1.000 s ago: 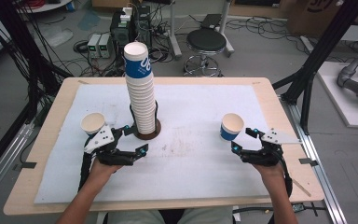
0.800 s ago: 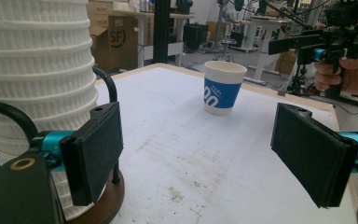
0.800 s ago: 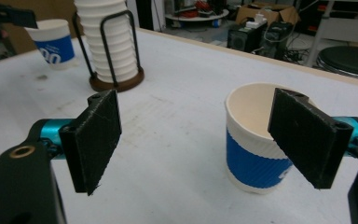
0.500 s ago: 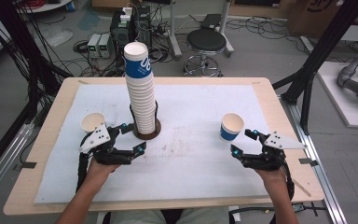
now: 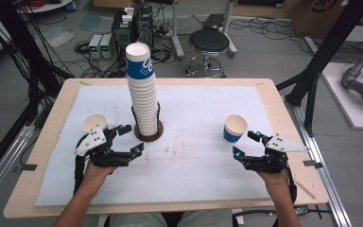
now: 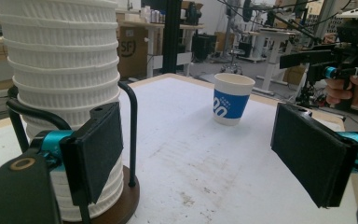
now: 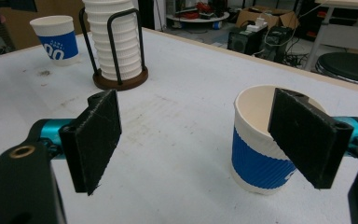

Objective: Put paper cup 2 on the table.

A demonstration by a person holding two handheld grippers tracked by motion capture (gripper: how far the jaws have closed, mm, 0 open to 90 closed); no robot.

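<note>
Ribbed paper cup (image 7: 261, 158), tall white cup stack (image 5: 142, 94)

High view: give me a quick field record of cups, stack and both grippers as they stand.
stack: tall cup stack upright in a wire holder, mid-table
left cup: upright, beside the left gripper
right cup: upright, just ahead of the right gripper
left gripper: open, nothing between the jaws
right gripper: open, not gripping the cup
surface: white mat, some smudges

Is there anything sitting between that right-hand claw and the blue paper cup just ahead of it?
Nothing visible. The right gripper is open, and only bare white mat lies between it and the blue cup.
</note>
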